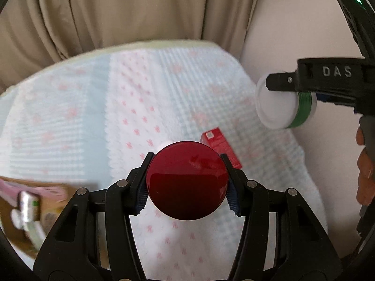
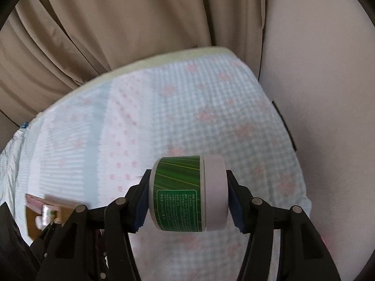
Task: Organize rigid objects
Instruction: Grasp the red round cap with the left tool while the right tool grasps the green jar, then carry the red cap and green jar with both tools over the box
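Note:
My left gripper point(image 1: 187, 182) is shut on a dark red round jar point(image 1: 187, 180), held above the bed with its flat round face toward the camera. My right gripper point(image 2: 188, 194) is shut on a green-labelled jar with a white lid point(image 2: 187, 193), held sideways above the bed. That jar point(image 1: 281, 103) and the right gripper also show at the right of the left wrist view. A small red box point(image 1: 220, 146) lies on the quilt just beyond the red jar.
A quilt point(image 1: 117, 117) with pale blue and pink print covers the bed. A cardboard box point(image 1: 14, 210) holding tubes and packets sits at the lower left, also visible in the right wrist view point(image 2: 46, 213). Beige curtains hang behind; a pale wall stands at the right.

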`<state>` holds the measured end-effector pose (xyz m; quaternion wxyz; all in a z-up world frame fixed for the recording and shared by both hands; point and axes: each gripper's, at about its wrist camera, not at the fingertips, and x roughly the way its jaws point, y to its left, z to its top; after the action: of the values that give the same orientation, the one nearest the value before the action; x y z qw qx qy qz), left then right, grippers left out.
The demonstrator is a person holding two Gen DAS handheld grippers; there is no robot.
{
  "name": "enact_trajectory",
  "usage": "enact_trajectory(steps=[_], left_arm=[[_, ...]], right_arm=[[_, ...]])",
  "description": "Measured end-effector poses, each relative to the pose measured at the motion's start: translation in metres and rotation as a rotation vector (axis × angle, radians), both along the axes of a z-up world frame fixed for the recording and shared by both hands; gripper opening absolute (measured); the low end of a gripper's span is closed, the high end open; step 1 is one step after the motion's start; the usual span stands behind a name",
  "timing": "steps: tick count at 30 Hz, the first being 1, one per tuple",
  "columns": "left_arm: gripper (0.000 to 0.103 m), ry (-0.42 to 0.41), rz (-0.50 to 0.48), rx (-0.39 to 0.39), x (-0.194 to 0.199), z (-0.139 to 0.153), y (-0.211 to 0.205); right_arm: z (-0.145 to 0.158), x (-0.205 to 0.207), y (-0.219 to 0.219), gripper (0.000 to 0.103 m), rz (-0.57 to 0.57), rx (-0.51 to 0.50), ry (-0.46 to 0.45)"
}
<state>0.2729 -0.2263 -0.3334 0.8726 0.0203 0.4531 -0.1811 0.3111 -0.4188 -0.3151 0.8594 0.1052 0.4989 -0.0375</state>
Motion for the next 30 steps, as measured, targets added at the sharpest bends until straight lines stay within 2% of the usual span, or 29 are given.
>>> enact_trajectory(steps=[7,10,13,18,23,30], left_arm=[[0.050,-0.062,0.067,-0.004,-0.038,0.089,0.056],[0.050,-0.084,0.118,0.015,-0.053,0.120,0.091],[0.050,-0.095,0.165,0.031,-0.065,0.138,0.126],[0.050,-0.097,0.223,0.039,-0.081,0.155,0.185],[0.050,-0.095,0.239,0.050,-0.089,0.162,0.243],[0.050,-0.042,0.207,0.039,-0.074,0.143,0.315]], right_arm=[[0.091,-0.045,0.044,0.054,0.036,0.035,-0.069],[0.117,-0.058,0.069,0.054,0.086,0.053,-0.088],[0.133,-0.070,0.092,0.054,0.128,0.081,-0.102],[0.148,-0.088,0.143,0.054,0.206,0.116,-0.114],[0.150,-0.102,0.194,0.054,0.268,0.127,-0.104],[0.136,-0.110,0.266,0.054,0.268,0.131,-0.068]])
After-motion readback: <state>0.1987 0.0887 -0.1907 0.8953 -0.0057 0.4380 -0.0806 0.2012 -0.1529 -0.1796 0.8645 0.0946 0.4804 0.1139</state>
